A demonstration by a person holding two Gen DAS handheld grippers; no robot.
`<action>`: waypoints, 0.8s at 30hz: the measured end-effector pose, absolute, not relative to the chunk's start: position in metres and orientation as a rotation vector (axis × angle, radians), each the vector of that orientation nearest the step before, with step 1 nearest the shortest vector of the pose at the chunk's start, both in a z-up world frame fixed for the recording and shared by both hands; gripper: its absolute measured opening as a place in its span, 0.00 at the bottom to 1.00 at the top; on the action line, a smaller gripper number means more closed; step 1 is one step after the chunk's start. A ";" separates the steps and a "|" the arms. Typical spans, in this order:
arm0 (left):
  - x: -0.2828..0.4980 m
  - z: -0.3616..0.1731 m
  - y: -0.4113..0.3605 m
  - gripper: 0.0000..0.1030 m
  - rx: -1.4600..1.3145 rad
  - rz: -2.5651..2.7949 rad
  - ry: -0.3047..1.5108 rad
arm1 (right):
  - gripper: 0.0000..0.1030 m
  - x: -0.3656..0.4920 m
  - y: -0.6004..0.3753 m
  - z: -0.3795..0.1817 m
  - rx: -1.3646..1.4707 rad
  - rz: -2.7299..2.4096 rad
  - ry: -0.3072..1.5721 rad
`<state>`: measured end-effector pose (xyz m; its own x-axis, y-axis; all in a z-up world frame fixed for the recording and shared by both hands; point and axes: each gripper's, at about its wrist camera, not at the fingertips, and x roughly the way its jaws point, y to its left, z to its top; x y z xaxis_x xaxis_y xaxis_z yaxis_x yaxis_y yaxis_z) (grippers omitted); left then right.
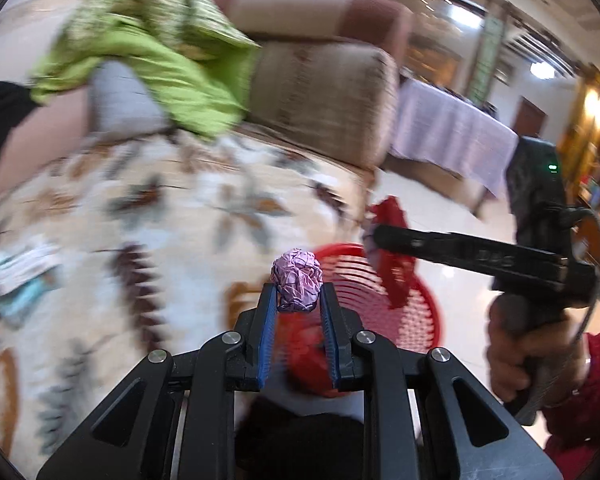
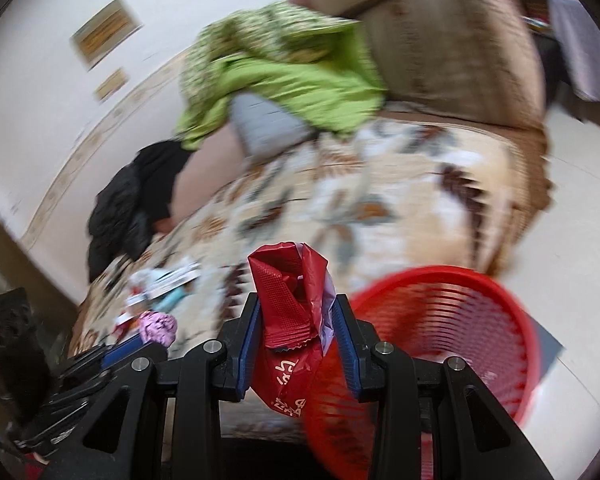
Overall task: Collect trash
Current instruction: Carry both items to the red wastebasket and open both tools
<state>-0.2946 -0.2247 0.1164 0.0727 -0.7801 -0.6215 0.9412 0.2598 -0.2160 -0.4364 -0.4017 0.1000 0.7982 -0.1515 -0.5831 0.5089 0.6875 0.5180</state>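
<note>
Left claw (image 1: 298,294) clamped tight on a crumpled pink foil ball (image 1: 297,285), held right at the red basket (image 1: 384,304) rim, over the sofa's (image 1: 180,208) leaf-print cover. Right claw (image 2: 296,312) pinching a red snack wrapper (image 2: 288,308), basket just to its rt. More wrappers (image 2: 160,284) lie on the sofa seat, left side. Green cloth (image 2: 284,80) heaped farther back by the armrest.

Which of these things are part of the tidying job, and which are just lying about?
Part of the job:
- pink foil ball in the left gripper
- red wrapper in the right gripper
- red basket
- scraps on the sofa

Lying about:
- green cloth
- black garment
- grey pillow
</note>
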 end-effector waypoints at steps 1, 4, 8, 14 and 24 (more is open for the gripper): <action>-0.302 0.114 -0.237 0.20 0.280 -1.338 0.746 | 0.40 -0.444 -0.411 0.095 0.755 -0.414 0.533; -0.319 0.106 -0.267 0.23 0.314 -1.388 0.802 | 0.49 -0.458 -0.429 0.086 0.811 -0.464 0.538; -0.318 0.103 -0.275 0.58 0.315 -1.362 0.811 | 0.66 -0.467 -0.438 0.083 0.815 -0.514 0.539; -0.292 0.113 -0.249 0.59 0.253 -1.276 0.796 | 0.66 -0.458 -0.434 0.085 0.815 -0.488 0.531; -0.220 0.120 -0.146 0.62 0.195 -0.993 0.741 | 0.66 -0.365 -0.365 0.100 0.704 -0.265 0.614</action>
<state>-0.2200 -0.1458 0.1197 0.3281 -0.6891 -0.6462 0.8157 0.5517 -0.1742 -0.3648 -0.3655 0.1000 0.7932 -0.0256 -0.6084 0.4250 0.7389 0.5229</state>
